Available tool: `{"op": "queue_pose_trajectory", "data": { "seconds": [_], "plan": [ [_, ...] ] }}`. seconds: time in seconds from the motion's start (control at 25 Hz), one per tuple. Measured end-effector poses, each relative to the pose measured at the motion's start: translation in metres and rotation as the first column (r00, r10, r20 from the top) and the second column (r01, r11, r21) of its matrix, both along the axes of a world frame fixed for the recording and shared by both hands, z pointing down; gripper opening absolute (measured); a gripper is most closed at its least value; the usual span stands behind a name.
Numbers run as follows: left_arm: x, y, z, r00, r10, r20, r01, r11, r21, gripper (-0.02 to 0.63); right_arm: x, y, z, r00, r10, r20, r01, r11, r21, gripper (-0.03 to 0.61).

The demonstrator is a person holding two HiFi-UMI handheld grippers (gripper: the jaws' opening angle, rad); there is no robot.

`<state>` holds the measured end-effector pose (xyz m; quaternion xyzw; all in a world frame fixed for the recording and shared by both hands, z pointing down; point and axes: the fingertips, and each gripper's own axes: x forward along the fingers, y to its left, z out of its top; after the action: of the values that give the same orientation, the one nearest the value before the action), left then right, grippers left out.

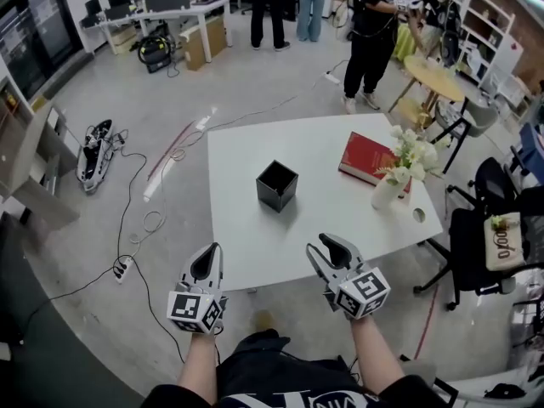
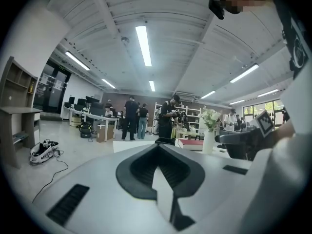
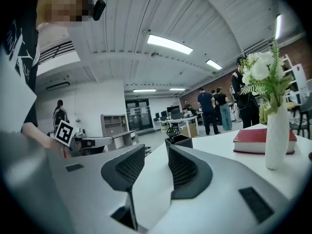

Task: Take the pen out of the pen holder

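A white table fills the middle of the workshop floor in front of you, with a red book and a vase of white flowers toward its far right. The black square pen holder stands upright near the table's centre, open end up. Its inside is dark and no pen can be made out. Your left hand-held gripper hovers at the near table edge with its jaws closed together on nothing. Your right hand-held gripper hovers beside it with jaws parted and empty. The holder lies ahead of both and well apart from them, but your right gripper looks the likelier to reach: its own view frames the holder in the gap between its jaws. Any pen would likely stand near vertical, calling for a grasp from above.
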<state>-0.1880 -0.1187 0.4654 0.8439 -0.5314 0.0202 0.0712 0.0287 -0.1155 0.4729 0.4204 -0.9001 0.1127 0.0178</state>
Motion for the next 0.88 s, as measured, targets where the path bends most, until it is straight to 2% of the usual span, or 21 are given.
{"op": "queue_pose_trajectory", "data": {
  "seconds": [0.24,0.52,0.88],
  "plan": [
    [0.000,-0.036,0.006,0.999,0.049,-0.018,-0.048,0.999,0.002,-0.002,-0.011,-0.029,0.004,1.000,0.021,-0.017,-0.021,1.000,0.000,0.163],
    [0.009,-0.052,0.020,0.995,0.092,-0.036,-0.093,0.995,-0.027,-0.002,-0.014,-0.048,0.006,0.997,0.023,-0.072,-0.023,1.000,-0.007,0.163],
    [0.018,-0.084,0.029,0.994,0.106,-0.026,-0.108,0.992,-0.058,-0.002,-0.034,-0.092,0.013,0.993,-0.044,-0.113,0.043,0.999,-0.009,0.164]
  ]
}}
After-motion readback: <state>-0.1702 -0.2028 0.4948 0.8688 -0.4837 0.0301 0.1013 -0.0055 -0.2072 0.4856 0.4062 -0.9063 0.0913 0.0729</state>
